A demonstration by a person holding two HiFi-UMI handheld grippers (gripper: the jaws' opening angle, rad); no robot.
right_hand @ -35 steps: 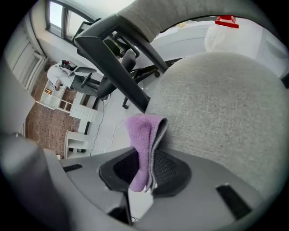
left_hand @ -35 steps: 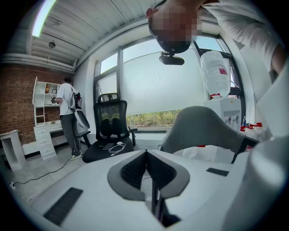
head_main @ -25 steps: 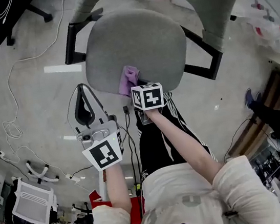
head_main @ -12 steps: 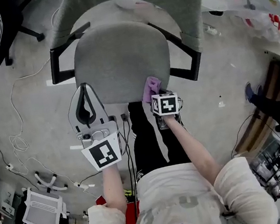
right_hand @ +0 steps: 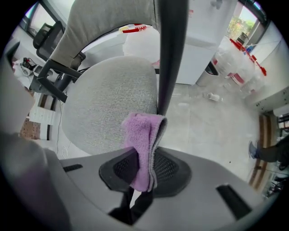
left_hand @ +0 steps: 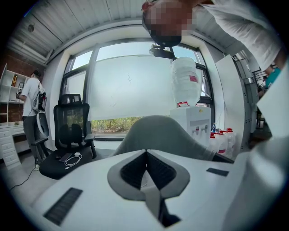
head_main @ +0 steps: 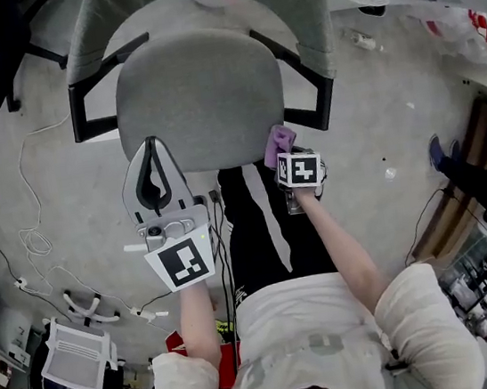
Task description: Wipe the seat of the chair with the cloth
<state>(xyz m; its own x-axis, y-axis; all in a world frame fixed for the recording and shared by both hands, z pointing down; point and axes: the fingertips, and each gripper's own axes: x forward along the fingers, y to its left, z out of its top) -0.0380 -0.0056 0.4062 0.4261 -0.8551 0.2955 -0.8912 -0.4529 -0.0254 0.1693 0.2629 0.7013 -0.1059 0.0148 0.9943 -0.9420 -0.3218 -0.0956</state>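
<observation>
Grey concrete floor [head_main: 34,174], with a white cable [head_main: 25,238] trailing across it. The left gripper view shows a wide window [left_hand: 131,94], a black office chair [left_hand: 72,131] and a white water dispenser [left_hand: 189,122] along the wall.

Chair: grey upholstered seat [head_main: 199,101] and grey backrest [head_main: 199,6], with a black armrest [head_main: 304,82] at the seat's right side. The seat front faces the person.

Left gripper [head_main: 151,153]: held in front of the seat's near left edge. Its fingers are pressed together at the tips, with nothing between them.

Right gripper [head_main: 285,158]: at the seat's near right corner, just beside the armrest. Its fingers pinch the cloth [right_hand: 143,149].

Cloth: purple, folded double, fold uppermost. Its long axis runs along the fingers, and the free end projects past the fingertips toward the seat edge. From the head view the cloth [head_main: 278,144] lies at the rim of the seat. Whether it touches the upholstery cannot be told.
</observation>
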